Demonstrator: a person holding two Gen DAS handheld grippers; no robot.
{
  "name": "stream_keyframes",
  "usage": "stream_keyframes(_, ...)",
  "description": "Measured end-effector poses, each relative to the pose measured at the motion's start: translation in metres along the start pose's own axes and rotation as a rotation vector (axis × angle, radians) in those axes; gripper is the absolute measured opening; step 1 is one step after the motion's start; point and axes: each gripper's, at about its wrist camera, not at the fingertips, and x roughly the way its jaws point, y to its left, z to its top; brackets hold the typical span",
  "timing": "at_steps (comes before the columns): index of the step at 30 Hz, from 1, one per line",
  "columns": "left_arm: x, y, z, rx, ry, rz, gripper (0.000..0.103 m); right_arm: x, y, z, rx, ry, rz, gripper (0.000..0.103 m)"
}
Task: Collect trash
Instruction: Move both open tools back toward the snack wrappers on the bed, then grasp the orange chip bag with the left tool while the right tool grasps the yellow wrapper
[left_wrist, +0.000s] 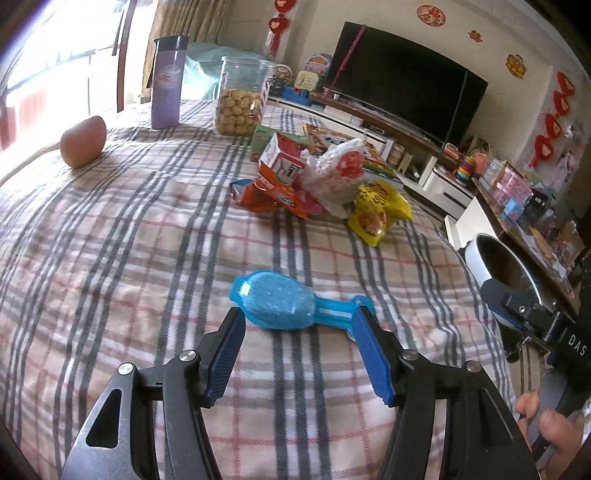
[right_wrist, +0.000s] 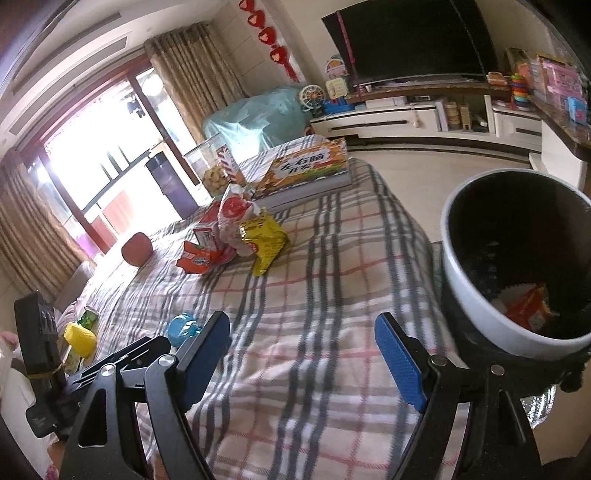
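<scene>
A heap of trash lies on the plaid blanket (left_wrist: 129, 258): orange wrappers (left_wrist: 266, 195), a white plastic bag (left_wrist: 340, 173) with red print and a yellow snack bag (left_wrist: 376, 210). My left gripper (left_wrist: 300, 315) is open, well short of the heap. A blue plastic scoop-shaped thing (left_wrist: 273, 302) lies flat on the blanket just past its fingertips, not gripped. My right gripper (right_wrist: 303, 319) is open with only blanket between its pads. The white bin (right_wrist: 465, 288) with a black liner stands beside it on the right, an orange wrapper (right_wrist: 528, 310) inside. The heap (right_wrist: 236, 236) lies further ahead.
An apple (left_wrist: 83, 142), a purple tumbler (left_wrist: 168, 81) and a cookie jar (left_wrist: 240, 99) stand at the far side. A flat printed box (right_wrist: 306, 170) lies behind the heap. The blanket's edge drops off beside the bin. A hand (left_wrist: 546, 424) shows at the lower right.
</scene>
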Motion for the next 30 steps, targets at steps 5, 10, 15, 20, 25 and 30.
stream_keyframes(5,0.009,0.007,0.012,-0.011,-0.009,0.001,0.061,0.015,0.007,0.004,-0.005,0.017,0.015,0.082)
stream_keyframes(10,0.026,0.013,0.026,-0.011,-0.007,0.004,0.061,0.03,0.011,0.01,-0.008,0.028,0.017,0.082)
stream_keyframes(15,0.044,0.018,0.043,-0.018,-0.002,0.002,0.061,0.046,0.013,0.021,-0.013,0.03,0.025,0.082)
stream_keyframes(20,0.064,0.028,0.063,-0.045,0.001,-0.006,0.061,0.066,0.017,0.032,-0.022,0.045,0.035,0.082)
stream_keyframes(25,0.082,0.035,0.08,-0.071,-0.002,-0.011,0.061,0.089,0.02,0.043,-0.031,0.067,0.051,0.082)
stream_keyframes(30,0.097,0.038,0.091,-0.073,-0.012,-0.011,0.055,0.104,0.018,0.05,-0.011,0.079,0.061,0.08)
